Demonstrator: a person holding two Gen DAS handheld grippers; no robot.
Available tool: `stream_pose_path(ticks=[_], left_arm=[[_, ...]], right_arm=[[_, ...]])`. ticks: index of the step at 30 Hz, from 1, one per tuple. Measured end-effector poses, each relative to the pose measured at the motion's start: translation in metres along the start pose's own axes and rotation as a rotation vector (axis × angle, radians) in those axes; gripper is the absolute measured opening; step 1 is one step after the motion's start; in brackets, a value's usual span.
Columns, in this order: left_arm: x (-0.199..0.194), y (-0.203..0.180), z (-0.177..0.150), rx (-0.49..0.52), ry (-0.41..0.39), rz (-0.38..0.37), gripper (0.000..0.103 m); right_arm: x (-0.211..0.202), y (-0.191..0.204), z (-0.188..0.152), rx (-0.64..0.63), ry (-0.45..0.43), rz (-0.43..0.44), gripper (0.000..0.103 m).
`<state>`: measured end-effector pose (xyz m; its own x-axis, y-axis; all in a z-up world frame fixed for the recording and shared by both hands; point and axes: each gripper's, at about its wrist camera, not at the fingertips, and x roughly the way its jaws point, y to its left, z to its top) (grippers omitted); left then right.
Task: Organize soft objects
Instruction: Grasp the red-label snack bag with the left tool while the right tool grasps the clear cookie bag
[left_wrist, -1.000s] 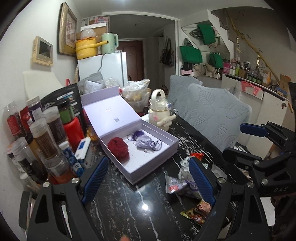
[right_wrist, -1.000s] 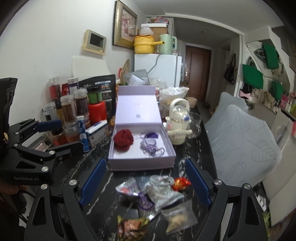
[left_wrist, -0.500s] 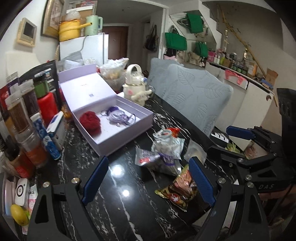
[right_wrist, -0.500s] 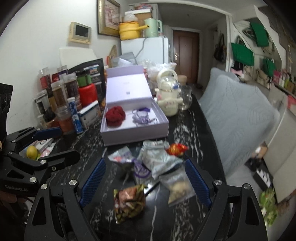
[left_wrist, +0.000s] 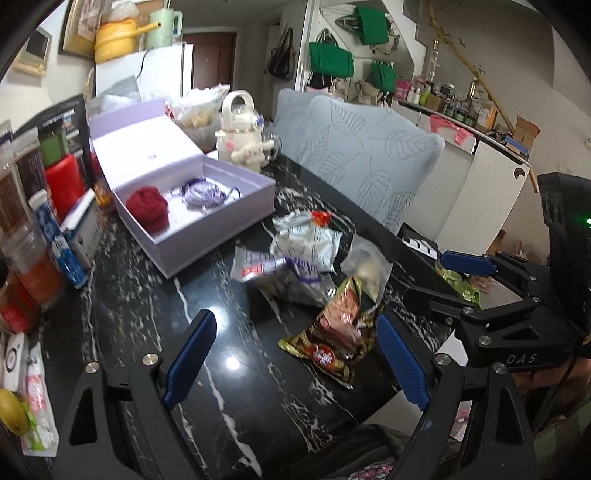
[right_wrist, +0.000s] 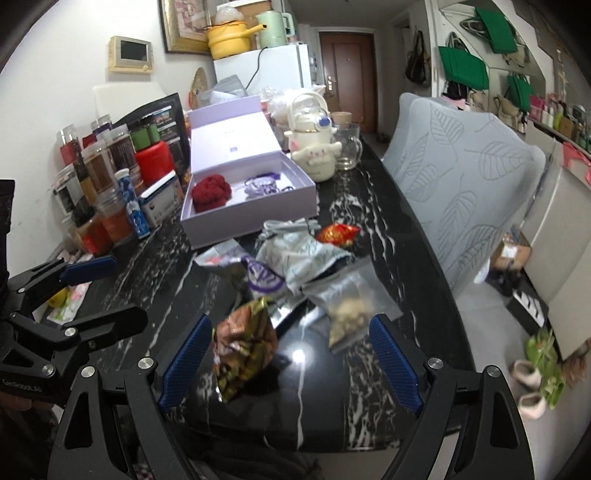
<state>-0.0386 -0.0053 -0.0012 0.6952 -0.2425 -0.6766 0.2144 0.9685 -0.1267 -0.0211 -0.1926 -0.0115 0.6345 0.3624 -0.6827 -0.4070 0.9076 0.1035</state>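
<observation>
Your left gripper (left_wrist: 291, 363) and right gripper (right_wrist: 290, 363) hang wide open, holding nothing. Snack packets (right_wrist: 245, 345) lie beneath on the black desk (left_wrist: 236, 398), near the lilac box (left_wrist: 214, 218).

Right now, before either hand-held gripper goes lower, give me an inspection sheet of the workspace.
Surface: black marble table, glossy.
Job's things: lilac box open, holding a red knitted ball and purple pouch; soft bags and snack packets piled in front of it.
Clutter: jars by the wall, teapot, glass mug.
Grippers: left hand-held gripper and right hand-held gripper open, empty.
Cables: one down the fridge.
Surroundings: covered chairs, green bags.
</observation>
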Motion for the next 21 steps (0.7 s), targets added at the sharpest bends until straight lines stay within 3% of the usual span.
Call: stream_pose_path(ticks=[10,21], left_arm=[[0.019,-0.013,-0.016,0.023,0.044,-0.078,0.089],[0.055,-0.024,-0.022,0.032,0.116,-0.103,0.089]], right_arm=[[0.006,-0.013,-0.023,0.039,0.034,-0.006,0.088],[0.019,-0.036,-0.032,0.072,0.073,-0.038,0.088]])
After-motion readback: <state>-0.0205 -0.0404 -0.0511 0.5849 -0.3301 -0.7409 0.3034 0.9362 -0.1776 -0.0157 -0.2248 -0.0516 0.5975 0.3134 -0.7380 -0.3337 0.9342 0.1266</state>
